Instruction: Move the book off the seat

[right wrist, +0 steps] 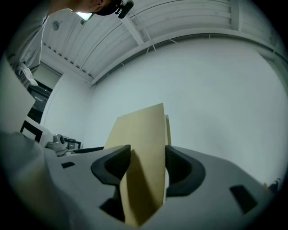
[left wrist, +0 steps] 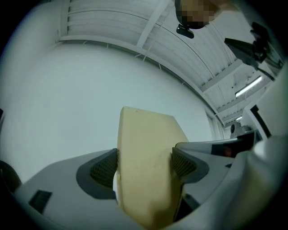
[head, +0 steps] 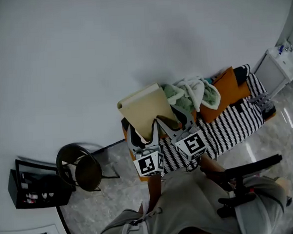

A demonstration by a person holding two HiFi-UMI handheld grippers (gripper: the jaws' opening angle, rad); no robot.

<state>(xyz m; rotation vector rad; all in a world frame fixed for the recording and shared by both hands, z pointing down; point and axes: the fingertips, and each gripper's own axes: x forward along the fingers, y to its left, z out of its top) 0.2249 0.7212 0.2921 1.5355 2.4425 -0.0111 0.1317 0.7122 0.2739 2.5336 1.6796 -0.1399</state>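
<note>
Book (head: 145, 109): pale yellow, plain cover, closed. You hold it by its near edge with both tools, so it stands tilted up in front of the white wall (head: 83, 53). In the head view it sits over the left end of the seat (head: 236, 123).

Left tool (head: 141, 134): clamped on the book. In the left gripper view the book (left wrist: 146, 170) fills the gap of the tool (left wrist: 145, 164). Both ribbed pads (left wrist: 105, 168) press on it, one on each face.

Right tool (head: 174, 120): also clamped on the book, just beside the left tool on the same edge. In the right gripper view the book (right wrist: 144, 152) stands edge-on between the jaws of the tool (right wrist: 146, 162), and the pads (right wrist: 118, 162) bear on both sides. A second, thinner edge shows behind the front cover.

Marker cubes: the left (head: 149, 164) and the right (head: 193, 145) show black-and-white square patterns only.

Seat: covered in a black-and-white striped fabric. An orange cushion (head: 226, 92) lies on it. A crumpled green-and-white cloth (head: 194, 94) lies just beside the book's right edge.

Surroundings: a dark round stool (head: 80, 167) stands on the floor left of the seat. Further left is a black box (head: 34, 187) with small red and white marks, too small to read. A white cabinet (head: 282, 63) stands at the far right end of the seat, and the blue mark on it is too small to read.
</note>
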